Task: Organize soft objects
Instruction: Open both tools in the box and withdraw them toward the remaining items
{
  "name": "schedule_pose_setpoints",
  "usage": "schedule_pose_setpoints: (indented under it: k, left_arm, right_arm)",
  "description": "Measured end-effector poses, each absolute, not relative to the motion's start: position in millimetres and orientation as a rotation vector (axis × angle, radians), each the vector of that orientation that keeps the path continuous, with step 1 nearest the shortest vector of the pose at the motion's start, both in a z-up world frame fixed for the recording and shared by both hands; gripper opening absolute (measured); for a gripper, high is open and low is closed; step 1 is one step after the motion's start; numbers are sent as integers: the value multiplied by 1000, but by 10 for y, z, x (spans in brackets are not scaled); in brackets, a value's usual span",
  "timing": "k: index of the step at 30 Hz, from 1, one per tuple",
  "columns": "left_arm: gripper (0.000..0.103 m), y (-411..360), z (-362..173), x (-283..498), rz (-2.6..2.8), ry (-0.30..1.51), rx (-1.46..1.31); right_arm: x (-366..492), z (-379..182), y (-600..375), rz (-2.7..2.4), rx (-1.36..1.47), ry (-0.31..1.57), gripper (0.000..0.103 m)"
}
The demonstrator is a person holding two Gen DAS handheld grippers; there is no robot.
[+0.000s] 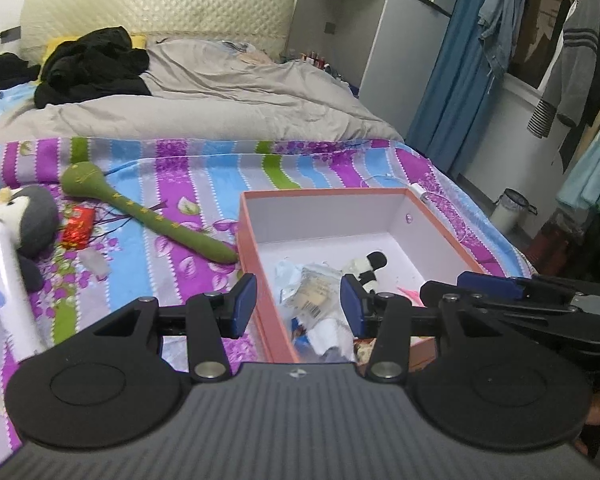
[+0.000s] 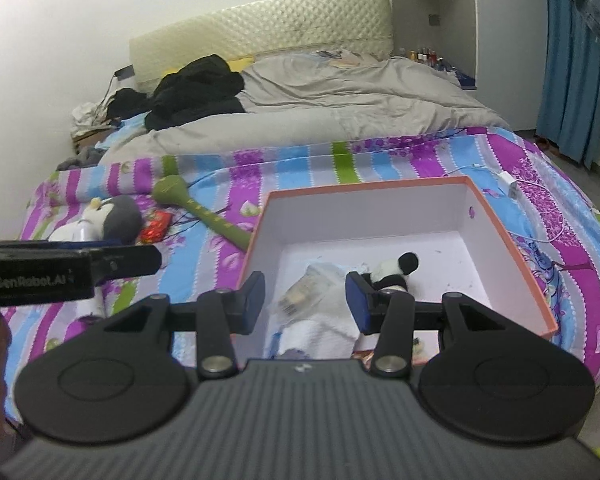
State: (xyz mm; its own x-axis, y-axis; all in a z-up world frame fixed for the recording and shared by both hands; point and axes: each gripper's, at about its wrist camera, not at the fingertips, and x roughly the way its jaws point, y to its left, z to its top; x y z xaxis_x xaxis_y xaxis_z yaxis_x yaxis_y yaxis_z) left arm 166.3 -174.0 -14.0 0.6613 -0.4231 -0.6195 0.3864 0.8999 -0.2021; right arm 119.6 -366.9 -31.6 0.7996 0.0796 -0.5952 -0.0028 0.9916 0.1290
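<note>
A: Partly done, judging by the box (image 2: 512, 276). Already inside: small panda plush (image 2: 392, 270), a clear packet (image 2: 304, 292), something white and folded (image 2: 324, 332) at the near end.

B: Left outside the box, on the striped bedspread (image 1: 172, 184): long green plush (image 1: 140, 212) with its thin end touching the box's left wall, grey-and-white penguin plush (image 1: 24, 220) farther left, red wrapper (image 1: 78, 226) between the two.

A: Looks of the green one? Round head, thin tail, yellow stars, lying limp and curved.

B: Jaws? Left gripper (image 1: 298, 308) parted about halfway, nothing between the pads, hanging above the box's left wall. Right gripper (image 2: 306, 300) likewise parted, empty, above the box's near end.

A: Remaining, probably: green plush and penguin into the box. Whether the wrapper counts, hard to say.
</note>
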Motion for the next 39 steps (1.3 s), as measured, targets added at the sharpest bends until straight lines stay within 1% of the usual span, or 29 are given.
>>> schedule_pose_setpoints:
  k: [12, 24, 31, 39]
  left_arm:
    - [52, -1166, -141, 1061, -388, 683, -83]
    - [54, -632, -410, 601, -290, 714, -104]
    - [55, -345, -590, 678, -222, 754, -143]
    - [55, -190, -750, 1118, -172, 789, -154]
  right_arm:
    - [801, -353, -3143, 139, 94, 637, 47]
    - [620, -626, -2656, 243, 73, 689, 47]
    - [780, -742, -2464, 286, 52, 727, 47]
    - [1119, -830, -2380, 305, 59, 748, 47]
